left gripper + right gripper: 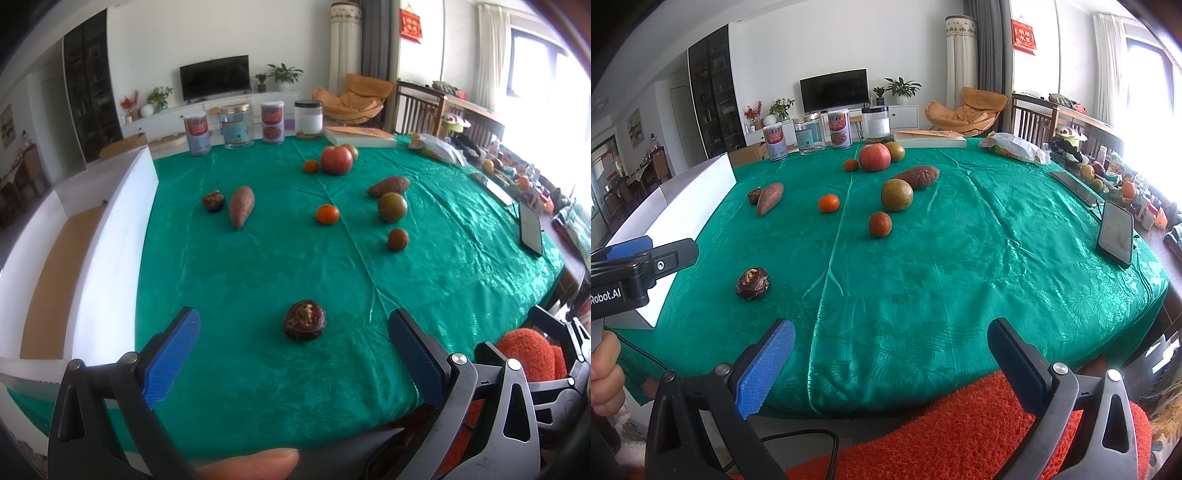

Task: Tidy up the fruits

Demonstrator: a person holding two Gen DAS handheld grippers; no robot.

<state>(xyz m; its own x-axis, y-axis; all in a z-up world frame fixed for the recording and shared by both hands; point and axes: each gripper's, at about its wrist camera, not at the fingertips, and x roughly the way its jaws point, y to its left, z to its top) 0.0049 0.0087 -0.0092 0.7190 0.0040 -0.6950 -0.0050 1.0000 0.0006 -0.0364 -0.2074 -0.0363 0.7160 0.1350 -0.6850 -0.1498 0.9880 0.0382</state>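
Fruits lie scattered on the green tablecloth (258, 280). A dark brown wrinkled fruit (304, 320) lies just ahead of my open, empty left gripper (293, 350); it also shows in the right wrist view (752, 283). Farther off lie a tangerine (327, 214), a greenish round fruit (392, 207), a small reddish fruit (397, 239), two sweet potatoes (241, 206) (388, 185), a red apple (336, 159) and another dark fruit (213, 200). A white box (92, 229) stands at the table's left. My right gripper (890, 363) is open and empty at the front edge.
Several jars and cans (236, 125) and a book (360, 136) stand at the table's far side. A phone (1115, 232) lies at the right with clutter behind it. An orange mat (942, 435) lies below the front edge. The left gripper's body (635, 269) shows in the right wrist view.
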